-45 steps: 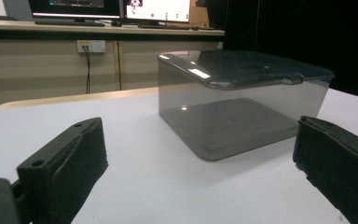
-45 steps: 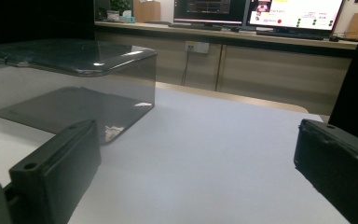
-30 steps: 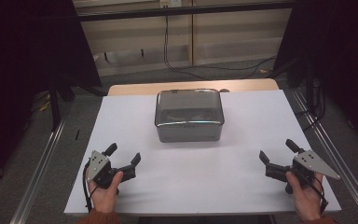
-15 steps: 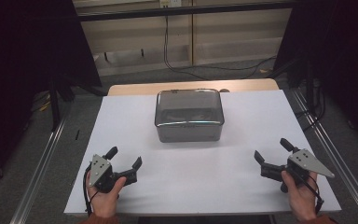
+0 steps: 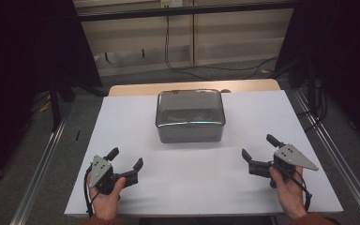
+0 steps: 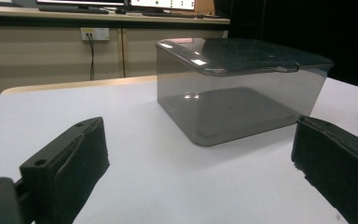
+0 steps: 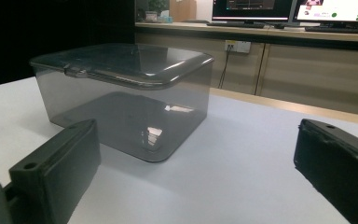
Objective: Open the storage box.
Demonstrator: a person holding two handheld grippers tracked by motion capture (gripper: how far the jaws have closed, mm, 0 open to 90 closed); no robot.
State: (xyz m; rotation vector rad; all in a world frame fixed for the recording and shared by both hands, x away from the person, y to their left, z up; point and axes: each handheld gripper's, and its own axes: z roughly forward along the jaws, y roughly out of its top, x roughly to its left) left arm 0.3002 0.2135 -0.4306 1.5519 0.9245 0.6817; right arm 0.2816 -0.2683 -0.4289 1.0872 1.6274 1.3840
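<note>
A smoky grey clear plastic box with its lid on stands at the middle back of the white table top. It looks empty inside. My left gripper is held low at the front left, open, jaws aimed toward the box. My right gripper sits at the front right, also open with nothing between its jaws, facing the box from the other side. Both are well apart from the box.
Metal rails run along both sides of the table. Behind it are a low wooden cabinet wall with cables and a socket, and monitors on a counter. Dark curtains stand at left and right.
Both grippers have shifted slightly inward and forward on the table, the right one toward the left. Both stayed open.
</note>
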